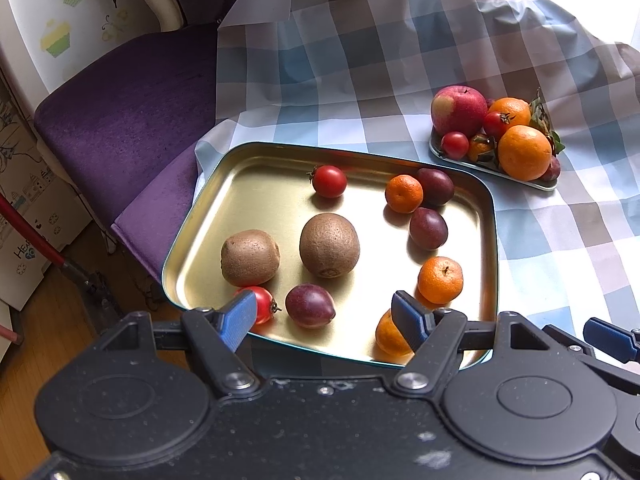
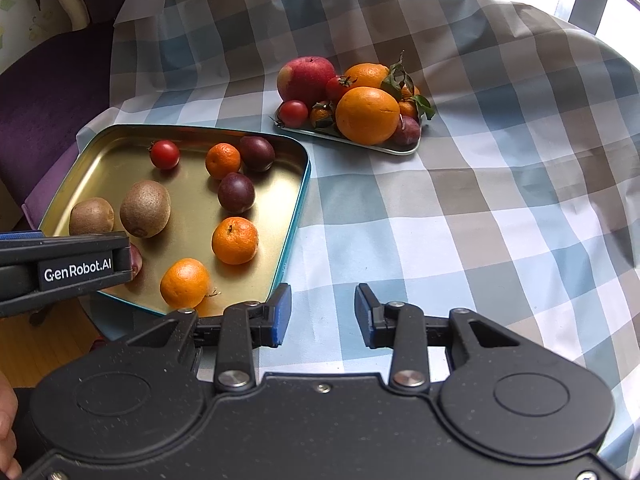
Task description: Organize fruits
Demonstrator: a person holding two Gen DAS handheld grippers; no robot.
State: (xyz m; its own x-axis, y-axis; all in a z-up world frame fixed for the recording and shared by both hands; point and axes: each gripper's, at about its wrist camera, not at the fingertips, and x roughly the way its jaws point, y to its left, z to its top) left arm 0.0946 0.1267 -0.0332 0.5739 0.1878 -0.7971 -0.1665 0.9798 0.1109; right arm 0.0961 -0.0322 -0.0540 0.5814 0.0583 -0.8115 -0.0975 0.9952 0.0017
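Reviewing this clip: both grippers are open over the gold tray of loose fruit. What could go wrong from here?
1. The gold metal tray overhangs the table edge above the purple chair; pressing its near side may tip it.
2. The round brown kiwis and dark purple passion fruits lie loose and could roll when nudged by the open left gripper.
3. The small pale plate is heaped; the large orange might topple if more is added.
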